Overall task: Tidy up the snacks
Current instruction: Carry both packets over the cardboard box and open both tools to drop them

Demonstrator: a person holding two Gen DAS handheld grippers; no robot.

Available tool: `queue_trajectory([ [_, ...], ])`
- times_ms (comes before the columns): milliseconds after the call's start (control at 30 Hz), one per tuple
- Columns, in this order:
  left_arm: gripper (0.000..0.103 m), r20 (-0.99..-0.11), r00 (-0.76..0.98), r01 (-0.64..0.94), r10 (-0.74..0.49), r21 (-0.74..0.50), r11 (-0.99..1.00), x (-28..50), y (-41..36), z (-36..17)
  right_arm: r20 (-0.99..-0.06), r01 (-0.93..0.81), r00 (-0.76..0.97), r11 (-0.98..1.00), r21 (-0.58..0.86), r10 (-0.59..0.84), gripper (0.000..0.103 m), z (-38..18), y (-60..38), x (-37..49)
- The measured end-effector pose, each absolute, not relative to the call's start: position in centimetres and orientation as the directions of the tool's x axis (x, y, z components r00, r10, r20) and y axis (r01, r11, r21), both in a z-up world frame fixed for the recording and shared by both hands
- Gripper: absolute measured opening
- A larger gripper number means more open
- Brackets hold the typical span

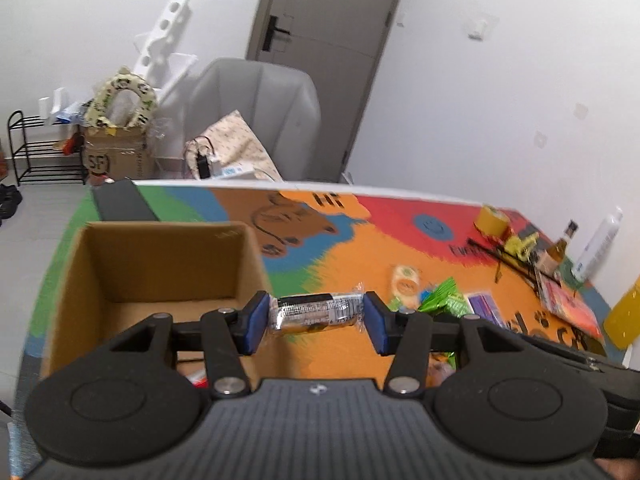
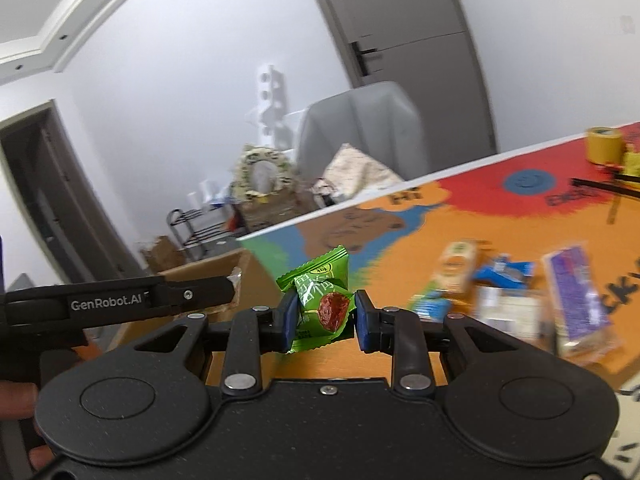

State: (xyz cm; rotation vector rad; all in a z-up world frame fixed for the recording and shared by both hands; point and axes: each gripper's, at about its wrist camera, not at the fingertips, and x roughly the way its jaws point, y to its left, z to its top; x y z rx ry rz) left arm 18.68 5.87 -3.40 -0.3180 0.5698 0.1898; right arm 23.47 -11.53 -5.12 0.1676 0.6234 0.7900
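Cardboard box (image 1: 160, 264) stands open-topped (near wall lowest); loose snack packets (image 2: 500, 292) crowd the mat (image 1: 352, 248) rightward.

My left gripper (image 1: 316, 316) points down a bit, and its blue pads (image 1: 256, 320) squeeze a snack bar (image 1: 314, 314) by its ends. My right gripper (image 2: 322, 314) also tips down, pinching a green candy packet (image 2: 320, 300) tight.

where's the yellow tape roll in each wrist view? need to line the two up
Left wrist: the yellow tape roll stands right of centre, on the mat's red patch near the table's far edge.
Right wrist: the yellow tape roll sits at the far right, upper half, same red patch.
Shared landmark: the blue smiley circle, just left of the roll in both.
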Motion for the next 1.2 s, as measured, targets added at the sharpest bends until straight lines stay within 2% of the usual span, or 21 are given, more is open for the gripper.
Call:
queue_trajectory([
  [267,0.050,-0.534,0.831,-0.338,0.155,-0.264,0.903,16.8,10.9,-2.5,-0.450,-0.669,0.495,0.657,0.348,0.743,0.027,-4.1,-6.7,22.5],
  [733,0.053,-0.563,0.797,-0.420,0.220,-0.253,0.872,16.2,15.6,-3.5,-0.461,-0.716,0.430,0.604,0.349,0.776,0.027,-4.0,-1.6,21.6],
  [833,0.064,-0.570,0.784,-0.443,0.246,-0.235,0.865,16.0,15.8,-3.5,-0.459,-0.715,0.419,0.596,0.366,0.784,0.031,-4.2,-1.0,21.9],
  [900,0.075,-0.574,0.780,-0.452,0.249,-0.242,0.859,15.8,15.8,-3.5,-0.467,-0.708,0.423,0.605,0.365,0.777,0.044,-4.4,-0.8,22.0],
  [1000,0.085,-0.579,0.768,-0.479,0.272,-0.238,0.845,15.5,16.1,-3.6,-0.472,-0.698,0.426,0.612,0.371,0.772,0.046,-4.5,-1.3,22.1],
  [1200,0.089,-0.592,0.763,-0.479,0.259,-0.248,0.842,15.4,15.9,-3.6,-0.478,-0.674,0.453,0.640,0.369,0.752,0.050,-4.3,-3.4,22.1],
])
